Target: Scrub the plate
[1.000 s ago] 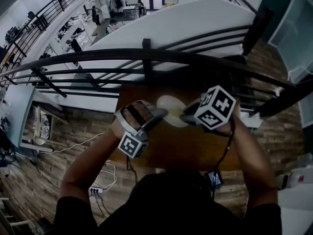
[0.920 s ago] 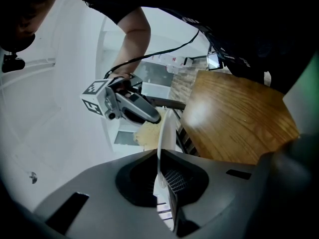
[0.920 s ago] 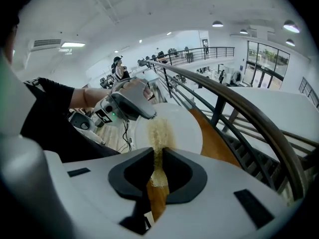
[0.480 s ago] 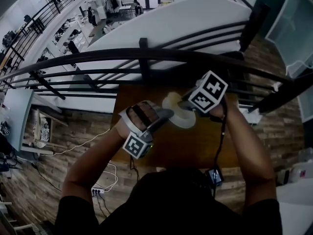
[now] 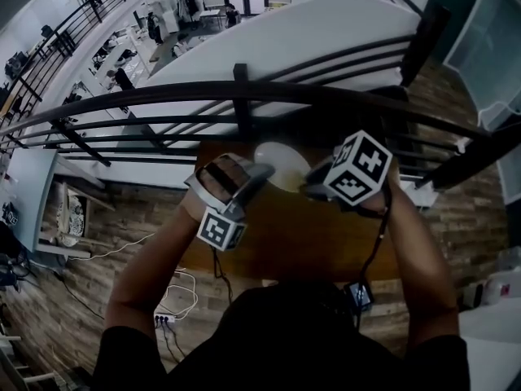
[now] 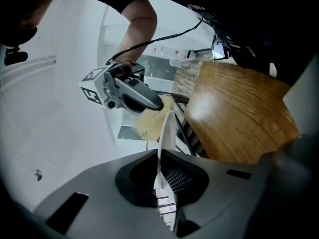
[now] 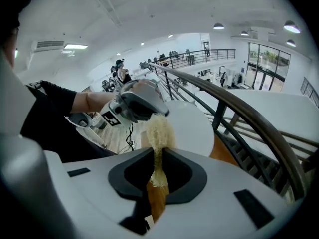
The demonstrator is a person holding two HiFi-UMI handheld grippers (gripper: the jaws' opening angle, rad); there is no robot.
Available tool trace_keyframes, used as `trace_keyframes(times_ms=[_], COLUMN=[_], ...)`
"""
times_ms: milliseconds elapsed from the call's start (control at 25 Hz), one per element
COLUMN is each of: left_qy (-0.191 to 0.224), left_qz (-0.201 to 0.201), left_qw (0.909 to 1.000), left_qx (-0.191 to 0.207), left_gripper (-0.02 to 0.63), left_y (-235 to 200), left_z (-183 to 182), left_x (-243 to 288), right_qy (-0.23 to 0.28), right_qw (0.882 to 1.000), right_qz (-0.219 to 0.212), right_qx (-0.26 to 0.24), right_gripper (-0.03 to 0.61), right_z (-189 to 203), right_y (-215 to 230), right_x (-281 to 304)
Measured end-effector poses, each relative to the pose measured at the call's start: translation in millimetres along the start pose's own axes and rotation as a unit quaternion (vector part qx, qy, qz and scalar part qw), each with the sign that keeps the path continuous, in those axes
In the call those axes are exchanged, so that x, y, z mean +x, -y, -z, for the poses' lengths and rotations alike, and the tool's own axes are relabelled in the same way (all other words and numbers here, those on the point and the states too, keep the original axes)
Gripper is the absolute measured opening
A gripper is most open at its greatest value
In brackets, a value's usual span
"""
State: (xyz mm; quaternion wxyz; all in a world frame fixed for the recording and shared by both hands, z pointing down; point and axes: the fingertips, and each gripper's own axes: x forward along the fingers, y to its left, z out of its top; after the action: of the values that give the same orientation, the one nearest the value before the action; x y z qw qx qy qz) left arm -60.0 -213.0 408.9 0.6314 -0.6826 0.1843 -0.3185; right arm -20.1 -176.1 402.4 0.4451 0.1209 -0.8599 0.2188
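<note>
One white plate [image 5: 281,163] is in view, and one yellowish scrubbing pad [image 7: 158,128]. There are two grippers, the left gripper [image 5: 262,172] and the right gripper [image 5: 313,189]. Each carries one marker cube, so two in all: the left cube [image 5: 221,230] and the right cube [image 5: 359,177]. Each pair of jaws has exactly one thing pinched in it, the plate's rim in the left and the pad in the right. Two bare forearms reach in from the bottom of the head view. There is one wooden worktop [image 5: 309,243], one black railing [image 5: 244,92], one white power strip [image 5: 163,318] on the floor, and one small screen [image 5: 359,296] hanging on a cable.
</note>
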Motion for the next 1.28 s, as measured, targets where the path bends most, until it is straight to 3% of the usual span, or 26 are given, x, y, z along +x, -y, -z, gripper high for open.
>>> trace_keyframes(times_ms=[280,480,680,840,1080,1280], left_qy=[0.052,0.087,0.078,0.055,0.008,0.043], left_qz=[0.006,0.006,0.015,0.019,0.007,-0.011], left_qw=[0.9981,0.9947,0.9956,0.9976,0.9997,0.9988], left_qx=[0.034,0.056,0.050,0.039,0.022,0.021], left_gripper=[0.018,0.018,0.018,0.018,0.018,0.018], left_y=[-8.6,-7.6,-0.9,4.7,-5.1,-21.1], left_z=[-30.4,-60.5,-61.6,-40.7,-1.5,-24.2], left_x=[-19.0,-22.0,-8.3,-5.2,-9.3,-20.7], right_qy=[-0.040,-0.025,-0.003,0.003,-0.008,-0.028], right_qw=[0.996,0.997,1.000,0.999,1.000,0.997], right_qz=[0.041,0.045,0.030,0.018,-0.003,0.045], right_qx=[0.061,0.053,0.001,-0.026,0.000,0.051], right_gripper=[0.054,0.054,0.054,0.054,0.054,0.054], right_z=[35.6,10.0,-33.0,-40.4,-1.4,32.2], right_y=[68.7,71.4,30.8,0.1,-6.9,47.7], right_x=[10.7,11.7,5.3,1.5,-2.7,-3.6])
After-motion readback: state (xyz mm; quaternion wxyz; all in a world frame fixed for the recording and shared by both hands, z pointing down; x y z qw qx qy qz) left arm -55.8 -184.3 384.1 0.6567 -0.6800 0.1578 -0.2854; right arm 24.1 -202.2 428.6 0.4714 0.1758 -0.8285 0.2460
